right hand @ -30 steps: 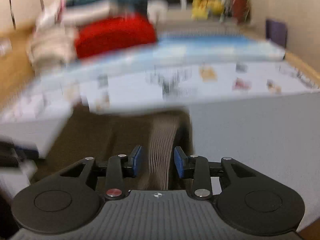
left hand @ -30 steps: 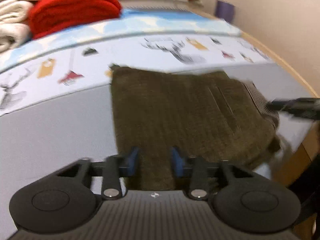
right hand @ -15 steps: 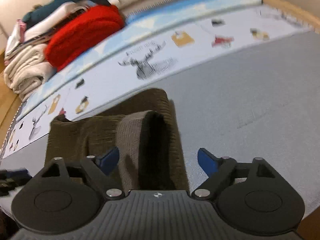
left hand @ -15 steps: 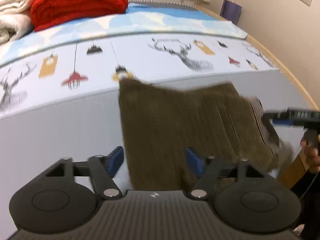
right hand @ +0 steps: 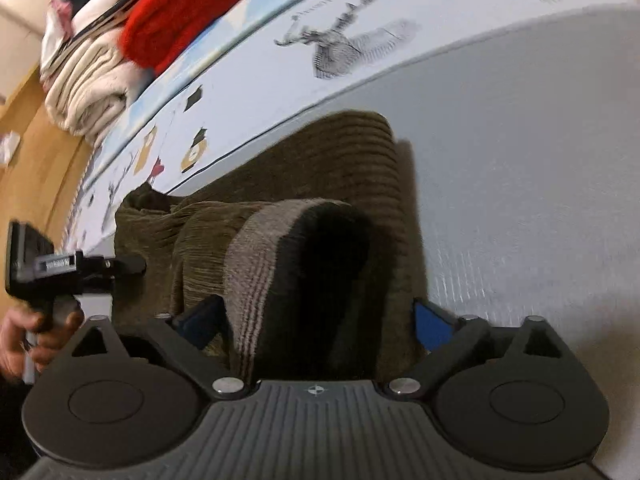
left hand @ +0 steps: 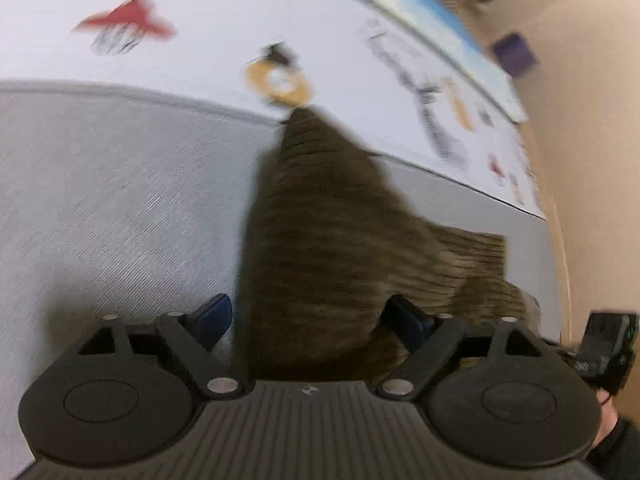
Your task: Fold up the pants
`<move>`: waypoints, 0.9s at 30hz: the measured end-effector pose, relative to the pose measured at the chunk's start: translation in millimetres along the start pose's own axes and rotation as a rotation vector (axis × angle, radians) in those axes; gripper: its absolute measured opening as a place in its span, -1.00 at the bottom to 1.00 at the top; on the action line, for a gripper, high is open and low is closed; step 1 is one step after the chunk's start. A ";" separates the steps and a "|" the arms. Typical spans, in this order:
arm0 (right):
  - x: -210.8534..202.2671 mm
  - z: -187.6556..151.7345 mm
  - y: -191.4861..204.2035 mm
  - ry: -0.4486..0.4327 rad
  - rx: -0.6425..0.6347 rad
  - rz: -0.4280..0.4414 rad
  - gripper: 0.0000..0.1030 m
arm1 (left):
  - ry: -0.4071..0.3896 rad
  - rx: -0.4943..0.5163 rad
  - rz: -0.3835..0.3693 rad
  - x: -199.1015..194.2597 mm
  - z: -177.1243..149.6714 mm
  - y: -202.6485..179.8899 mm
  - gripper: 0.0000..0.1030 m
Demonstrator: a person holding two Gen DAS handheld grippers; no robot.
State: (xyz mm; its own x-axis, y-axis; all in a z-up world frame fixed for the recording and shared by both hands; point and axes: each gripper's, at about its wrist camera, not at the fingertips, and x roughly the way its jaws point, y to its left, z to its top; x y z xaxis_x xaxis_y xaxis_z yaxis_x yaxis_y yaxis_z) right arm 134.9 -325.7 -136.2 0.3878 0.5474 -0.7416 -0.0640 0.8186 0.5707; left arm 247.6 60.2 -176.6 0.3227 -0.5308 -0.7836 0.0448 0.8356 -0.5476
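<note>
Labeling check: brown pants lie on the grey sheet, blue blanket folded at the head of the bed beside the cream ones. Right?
One thing is off: the blanket is red, not blue, as the right wrist view shows. It does sit folded beside the cream blankets, and the brown pants do lie on the grey sheet.

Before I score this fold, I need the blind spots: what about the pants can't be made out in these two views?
- Pants, left wrist view: motion blur smears the weave and edges; near end hidden behind the left gripper, whose jaws are closing without pressing the cloth.
- Pants, right wrist view: near edge cut off by the right gripper; inside of the waistband opening lost in shadow.
- Layers underneath: covered by the top layer.
</note>
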 end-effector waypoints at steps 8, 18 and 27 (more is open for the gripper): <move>-28.1 18.9 31.5 -0.120 -0.093 0.037 -0.05 | -0.134 0.132 0.014 -53.3 8.0 -29.0 -0.28; 44.1 125.8 77.8 -0.157 -0.188 0.080 0.30 | -0.348 0.048 0.213 -83.0 89.3 14.9 0.11; 45.6 122.0 80.9 -0.082 -0.251 -0.123 0.25 | -0.083 0.263 0.226 -60.9 46.1 -0.3 0.03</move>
State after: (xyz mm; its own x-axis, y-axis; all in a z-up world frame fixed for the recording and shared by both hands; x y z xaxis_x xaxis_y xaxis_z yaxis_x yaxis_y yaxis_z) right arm 259.5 -255.7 -80.7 0.4788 0.4338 -0.7632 -0.2333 0.9010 0.3658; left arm 271.5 98.9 -115.2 0.4272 -0.3238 -0.8442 0.2017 0.9443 -0.2601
